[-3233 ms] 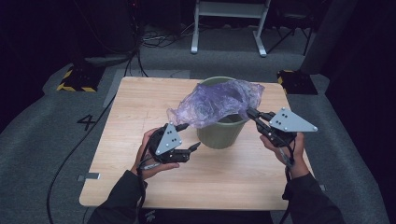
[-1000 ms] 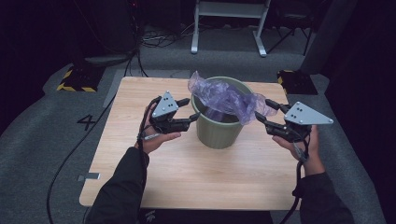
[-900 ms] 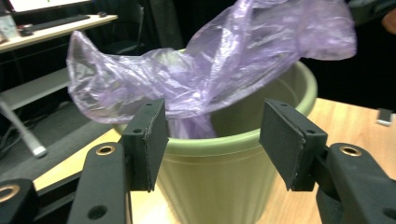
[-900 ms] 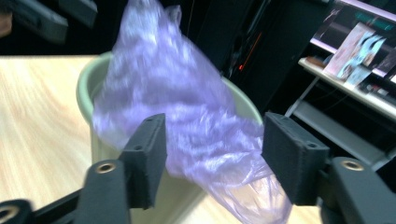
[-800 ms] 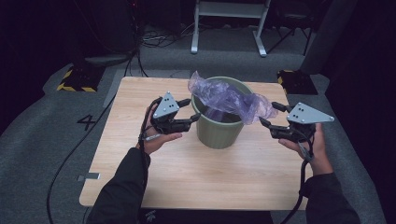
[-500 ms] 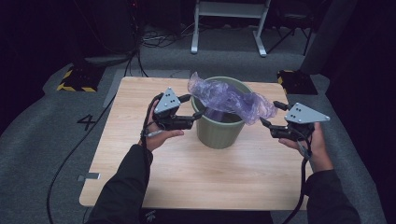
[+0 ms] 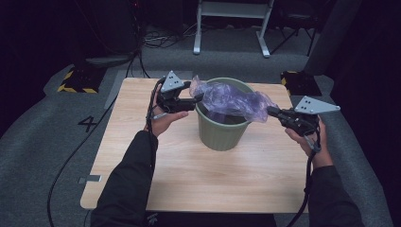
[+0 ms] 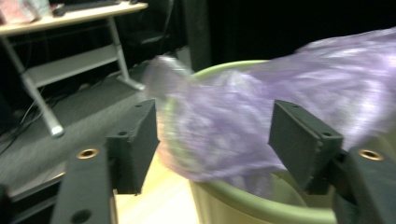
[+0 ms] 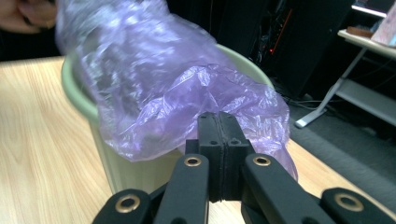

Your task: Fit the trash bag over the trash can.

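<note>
Both grippers now flank the green bin (image 7: 222,124) on the counter (image 7: 198,175), with the purple bag (image 7: 231,100) draped across its rim instead of bunched above it, so lining looks underway. Our right gripper (image 7: 273,112) has just closed its fingers, seemingly pinching the bag's edge. Our left gripper (image 7: 196,100) holds its fingers apart, the film between them unpressed.

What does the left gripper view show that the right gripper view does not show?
Left gripper view: the left gripper with jaws apart, the purple bag between them. Right gripper view: the right gripper with jaws together at the bag's edge, plus bare wooden table. Both share the bag draped over the green bin.
</note>
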Motion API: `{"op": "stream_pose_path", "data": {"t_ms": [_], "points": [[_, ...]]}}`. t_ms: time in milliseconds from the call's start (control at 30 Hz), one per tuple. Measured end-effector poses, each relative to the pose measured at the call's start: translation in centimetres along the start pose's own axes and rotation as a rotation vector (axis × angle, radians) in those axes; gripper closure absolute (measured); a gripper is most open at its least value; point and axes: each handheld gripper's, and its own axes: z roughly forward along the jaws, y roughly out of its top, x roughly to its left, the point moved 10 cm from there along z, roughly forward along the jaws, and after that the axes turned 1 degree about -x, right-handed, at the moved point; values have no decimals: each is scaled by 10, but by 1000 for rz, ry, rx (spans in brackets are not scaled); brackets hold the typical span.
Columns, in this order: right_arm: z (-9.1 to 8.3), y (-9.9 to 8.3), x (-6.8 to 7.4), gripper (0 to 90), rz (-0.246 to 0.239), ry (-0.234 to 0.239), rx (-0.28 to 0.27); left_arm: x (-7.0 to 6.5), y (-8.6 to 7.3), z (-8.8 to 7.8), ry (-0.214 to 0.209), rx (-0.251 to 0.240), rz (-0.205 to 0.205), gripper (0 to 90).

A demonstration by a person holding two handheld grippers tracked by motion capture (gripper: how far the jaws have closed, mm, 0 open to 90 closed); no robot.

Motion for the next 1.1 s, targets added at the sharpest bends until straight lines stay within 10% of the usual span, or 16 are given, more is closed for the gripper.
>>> {"op": "stream_pose_path", "data": {"t_ms": [267, 533, 1100], "points": [[-4, -4, -28, 900, 183, -35, -55, 20, -5, 20, -18, 61, -30, 535], [-8, 2, -42, 900, 190, -129, -113, 25, -14, 26, -3, 104, 12, 881], [0, -16, -81, 900, 323, -342, -51, 23, -32, -14, -98, 110, 1, 896]]}}
